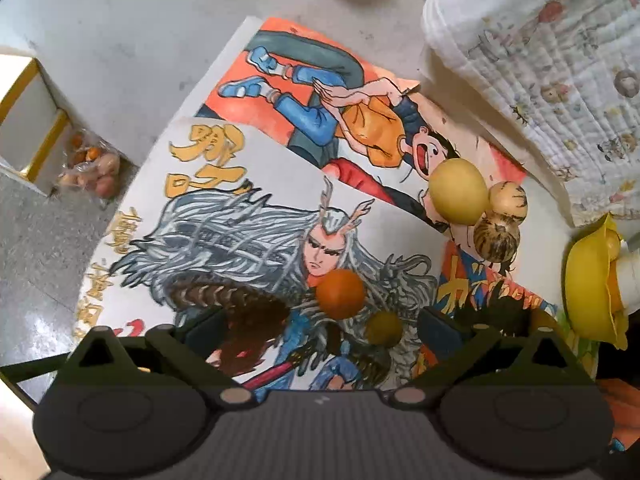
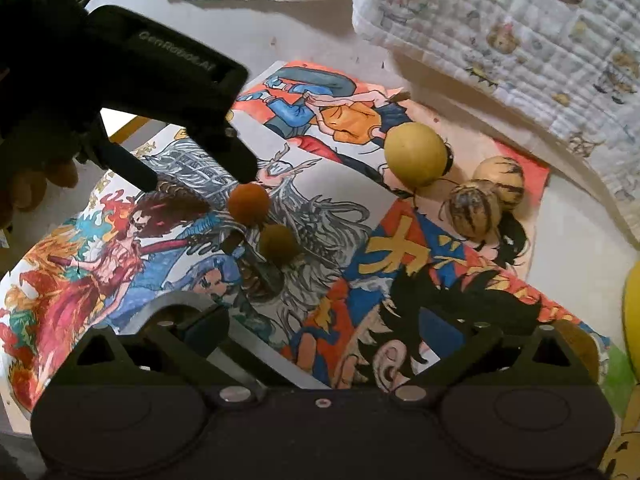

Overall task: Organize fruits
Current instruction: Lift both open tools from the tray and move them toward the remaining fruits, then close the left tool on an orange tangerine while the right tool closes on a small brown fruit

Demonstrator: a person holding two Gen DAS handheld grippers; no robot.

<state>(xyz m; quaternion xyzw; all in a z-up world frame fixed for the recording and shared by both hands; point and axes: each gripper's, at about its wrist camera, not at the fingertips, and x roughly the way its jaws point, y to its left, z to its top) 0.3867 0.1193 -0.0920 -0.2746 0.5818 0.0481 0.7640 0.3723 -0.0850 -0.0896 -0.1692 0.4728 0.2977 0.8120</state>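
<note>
An orange fruit [image 1: 340,294] [image 2: 249,204] and a smaller olive-green fruit [image 1: 384,329] [image 2: 279,245] lie on colourful drawings [image 1: 248,216]. A large yellow fruit [image 1: 459,191] [image 2: 416,154] and two striped fruits [image 1: 496,244] [image 2: 474,211] lie further right. A yellow bowl [image 1: 588,280] stands at the right edge. My left gripper [image 1: 320,330] is open, hovering just above the orange fruit; it also shows in the right wrist view [image 2: 200,176]. My right gripper [image 2: 324,332] is open and empty above the drawings.
A patterned white cloth [image 1: 552,80] [image 2: 520,40] lies at the back right. A plastic bag of fruit [image 1: 90,164] sits on the floor beside a white box with yellow edges [image 1: 28,120]. The table edge runs along the left.
</note>
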